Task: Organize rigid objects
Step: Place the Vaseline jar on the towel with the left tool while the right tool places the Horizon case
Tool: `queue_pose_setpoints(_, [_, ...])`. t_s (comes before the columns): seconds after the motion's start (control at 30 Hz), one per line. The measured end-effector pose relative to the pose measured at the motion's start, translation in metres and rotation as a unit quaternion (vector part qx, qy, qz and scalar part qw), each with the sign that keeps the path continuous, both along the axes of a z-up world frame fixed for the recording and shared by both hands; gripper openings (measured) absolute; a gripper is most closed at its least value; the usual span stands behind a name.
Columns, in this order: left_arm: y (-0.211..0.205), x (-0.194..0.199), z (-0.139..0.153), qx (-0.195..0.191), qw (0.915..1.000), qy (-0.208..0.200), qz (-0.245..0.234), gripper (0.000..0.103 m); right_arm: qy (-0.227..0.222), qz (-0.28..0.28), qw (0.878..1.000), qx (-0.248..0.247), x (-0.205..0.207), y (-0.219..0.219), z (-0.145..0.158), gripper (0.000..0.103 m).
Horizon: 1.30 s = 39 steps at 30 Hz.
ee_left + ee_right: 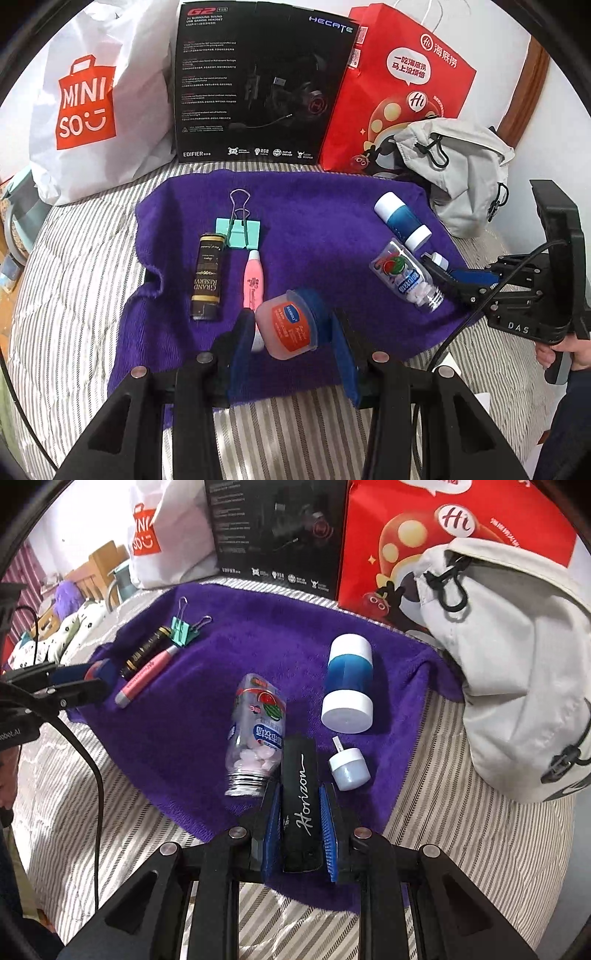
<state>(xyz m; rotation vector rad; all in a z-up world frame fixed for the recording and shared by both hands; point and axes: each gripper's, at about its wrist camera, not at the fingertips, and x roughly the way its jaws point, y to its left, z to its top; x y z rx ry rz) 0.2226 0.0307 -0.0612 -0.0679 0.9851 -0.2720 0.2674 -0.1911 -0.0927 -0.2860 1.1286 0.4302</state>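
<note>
A purple towel (pixel 314 206) lies on striped bedding. My left gripper (pixel 291 332) is shut on a pink Vaseline jar (pixel 286 326) with a blue lid, tilted over the towel's near edge. Beyond it lie a black-and-gold tube (pixel 207 277), a pink pen-shaped tube (pixel 253 278) and a mint binder clip (pixel 239 232). My right gripper (pixel 299 794) is shut on a black "Horizon" case (pixel 300 805). Beside it lie a clear candy bottle (pixel 255 734), a blue-and-white cylinder (pixel 349 683) and a small pale-blue capped bottle (pixel 349 764).
Behind the towel stand a white Miniso bag (pixel 92 107), a black headset box (pixel 258 81) and a red paper bag (pixel 399 85). A grey drawstring bag (pixel 517 657) slumps at the towel's right corner. A hand (pixel 565 350) holds the right gripper's handle.
</note>
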Motion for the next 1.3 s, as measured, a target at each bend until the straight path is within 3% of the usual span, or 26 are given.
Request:
queue_pose_setpoints(0.27, [-0.009, 0.014, -0.004, 0.002, 0.9999, 0.005, -0.01, 0.04, 0.013, 0.006, 1.0, -0.006, 0.006, 0.005, -0.016, 0.022])
queue_pose_setpoints(0.8, [-0.035, 0.047, -0.04, 0.003, 0.9986, 0.038, -0.037, 0.04, 0.01, 0.008, 1.0, 0.017, 0.0, -0.005, -0.015, 0.025])
queue_pose_setpoints(0.9, [-0.043, 0.052, -0.042, 0.017, 0.9984, 0.034, -0.042, 0.04, 0.012, 0.008, 1.0, 0.018, -0.001, -0.006, -0.014, 0.026])
queue_pose_setpoints(1.3, [-0.055, 0.05, -0.042, 0.061, 0.9958, 0.023, -0.065, 0.04, -0.006, 0.01, 1.0, -0.009, -0.012, -0.006, -0.001, 0.042])
